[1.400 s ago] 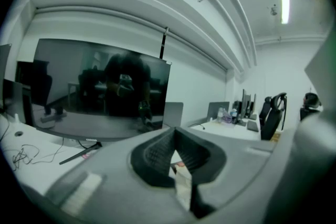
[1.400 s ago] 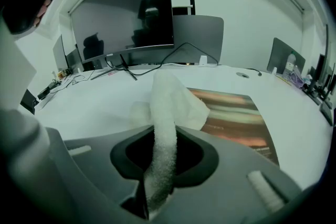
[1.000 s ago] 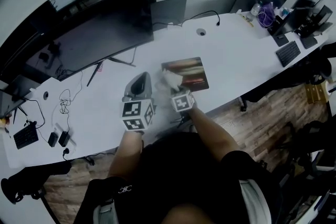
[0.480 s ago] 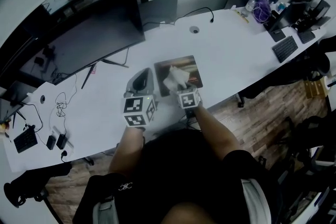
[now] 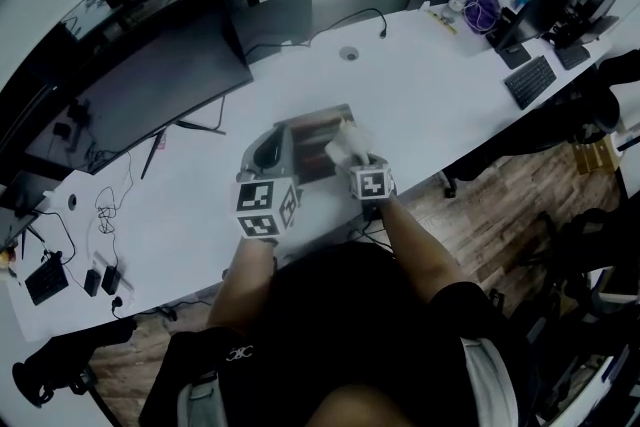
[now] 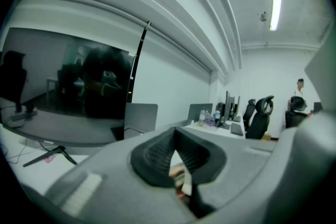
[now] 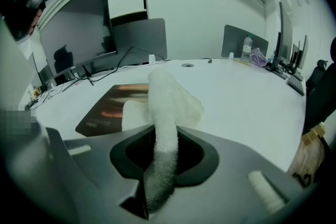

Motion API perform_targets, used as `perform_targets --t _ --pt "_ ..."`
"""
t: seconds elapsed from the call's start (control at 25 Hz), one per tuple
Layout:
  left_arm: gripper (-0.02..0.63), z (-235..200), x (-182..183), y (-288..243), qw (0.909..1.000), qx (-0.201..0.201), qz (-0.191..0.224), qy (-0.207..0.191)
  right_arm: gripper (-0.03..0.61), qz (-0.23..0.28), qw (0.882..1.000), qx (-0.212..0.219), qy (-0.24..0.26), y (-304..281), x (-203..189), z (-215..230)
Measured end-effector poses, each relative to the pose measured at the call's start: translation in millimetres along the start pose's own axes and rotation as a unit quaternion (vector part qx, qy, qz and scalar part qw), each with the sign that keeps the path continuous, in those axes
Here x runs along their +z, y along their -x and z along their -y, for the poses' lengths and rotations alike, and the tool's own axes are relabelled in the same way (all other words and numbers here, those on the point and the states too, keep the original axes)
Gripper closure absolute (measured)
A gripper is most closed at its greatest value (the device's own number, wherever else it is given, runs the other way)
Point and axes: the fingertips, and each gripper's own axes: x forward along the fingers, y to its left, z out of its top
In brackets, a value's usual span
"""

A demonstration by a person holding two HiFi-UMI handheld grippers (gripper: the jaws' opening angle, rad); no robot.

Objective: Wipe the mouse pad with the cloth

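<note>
On the curved white desk (image 5: 430, 105), the mouse pad (image 5: 305, 127) lies near the front edge, straight ahead of the person. From the pad, a big dark monitor (image 5: 150, 85) on a thin splayed stand is at 10 o'clock and a round grommet (image 5: 348, 53) at 12. Loose cables (image 5: 105, 210) are at 8 and a small black keyboard (image 5: 530, 80) is far out at 2. The left gripper (image 5: 268, 150) overlaps the pad's 9 o'clock edge in the head view, so that strip is covered. The desk is smooth and matte. The pad is a flat dark rectangle with reddish-orange streaks and a small block of pale print at one corner. The cloth (image 5: 345, 143) is white, nappy like terry, and bunched into a thick roll. The right gripper (image 7: 161, 134) is clenched on the cloth, which runs out between the jaws and flops onto the pad's 3 o'clock part. The left gripper's jaw tips meet with nothing between them, and pad print shows through the gap behind. Can't tell if it presses on the pad.
</note>
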Motion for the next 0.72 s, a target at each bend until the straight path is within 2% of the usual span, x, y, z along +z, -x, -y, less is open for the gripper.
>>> perform_targets --t 0.08,0.44,0.72 --pt "0.615 3 0 -3 1.0 0.0 0.0 0.0 0.505 0.001 1.0 0.005 -0.001 1 1 2" --pt "0.615 2 0 -3 0.9998 0.02 0.0 -0.001 0.505 -0.005 0.998 -0.003 0.066 -11 8 6" --pt "0.615 -7 -4 3 0.9989 0.047 -0.008 0.001 0.505 -0.013 0.997 -0.001 0.072 -24 30 6"
